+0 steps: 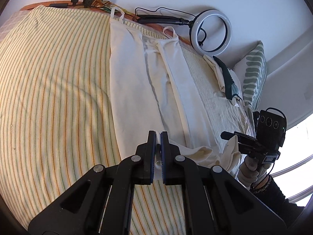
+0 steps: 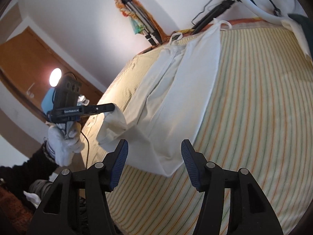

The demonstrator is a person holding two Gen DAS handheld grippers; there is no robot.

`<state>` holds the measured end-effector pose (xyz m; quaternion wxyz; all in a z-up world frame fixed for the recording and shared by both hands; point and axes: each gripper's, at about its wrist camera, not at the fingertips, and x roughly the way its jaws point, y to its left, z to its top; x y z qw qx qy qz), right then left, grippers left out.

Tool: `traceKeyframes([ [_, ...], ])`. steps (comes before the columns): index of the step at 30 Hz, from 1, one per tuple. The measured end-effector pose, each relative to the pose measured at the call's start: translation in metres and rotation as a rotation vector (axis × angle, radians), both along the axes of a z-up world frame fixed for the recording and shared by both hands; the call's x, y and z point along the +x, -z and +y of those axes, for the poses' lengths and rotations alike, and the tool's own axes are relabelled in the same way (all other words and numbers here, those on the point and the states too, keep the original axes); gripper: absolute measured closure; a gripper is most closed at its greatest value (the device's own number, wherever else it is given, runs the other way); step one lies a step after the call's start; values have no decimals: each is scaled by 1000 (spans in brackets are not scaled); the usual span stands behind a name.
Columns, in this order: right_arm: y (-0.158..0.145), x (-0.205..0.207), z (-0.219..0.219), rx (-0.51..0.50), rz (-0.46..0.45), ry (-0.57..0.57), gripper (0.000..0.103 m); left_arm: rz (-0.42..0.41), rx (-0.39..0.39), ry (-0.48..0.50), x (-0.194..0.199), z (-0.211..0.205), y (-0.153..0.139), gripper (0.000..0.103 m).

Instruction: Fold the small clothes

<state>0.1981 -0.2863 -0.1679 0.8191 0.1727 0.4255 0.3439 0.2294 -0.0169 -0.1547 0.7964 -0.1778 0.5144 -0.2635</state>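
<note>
A cream strappy garment (image 1: 148, 82) lies lengthwise on the striped bed cover (image 1: 54, 90), folded in at both long sides, straps at the far end. My left gripper (image 1: 158, 135) is shut on its near hem and lifts that corner. In the right wrist view the garment (image 2: 176, 98) is raised at its near left corner by the left gripper (image 2: 112, 107). My right gripper (image 2: 154, 148) is open and empty, just in front of the near hem, which hangs between its fingers. In the left wrist view the right gripper (image 1: 227, 135) sits beside a raised hem fold at the right.
A ring light (image 1: 211, 32) on a black stand lies at the bed's far edge by the wall. A patterned pillow (image 1: 254, 74) and folded clothes (image 1: 227, 78) sit at the right. Tripod legs (image 2: 140, 25) lean on the wall. A wooden door (image 2: 29, 58) stands left.
</note>
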Motion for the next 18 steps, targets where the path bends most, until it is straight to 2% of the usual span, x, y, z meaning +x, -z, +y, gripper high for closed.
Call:
traceKeyframes([
  [3, 0, 2, 10, 18, -12, -72, 47, 5, 5, -1, 3, 0, 1, 100],
  [4, -1, 1, 15, 16, -27, -97, 57, 7, 7, -2, 3, 0, 2, 100],
  [5, -2, -1, 17, 16, -36, -115, 83, 9, 9, -4, 3, 1, 2, 100],
  [6, -3, -2, 20, 13, -41, -136, 96, 10, 11, -4, 4, 1, 2, 100],
  [7, -4, -3, 22, -2, -58, -134, 101, 12, 12, -4, 5, 1, 2, 100],
  [12, -11, 7, 17, -107, -111, -40, 102, 10, 34, -18, 16, 0, 0, 100],
  [15, -12, 24, 7, -134, -108, 28, 102, 15, 42, -61, 27, 3, 1, 100],
  [18, -7, 41, 1, -204, -81, 97, 102, 20, 30, -96, 34, 10, 3, 100],
])
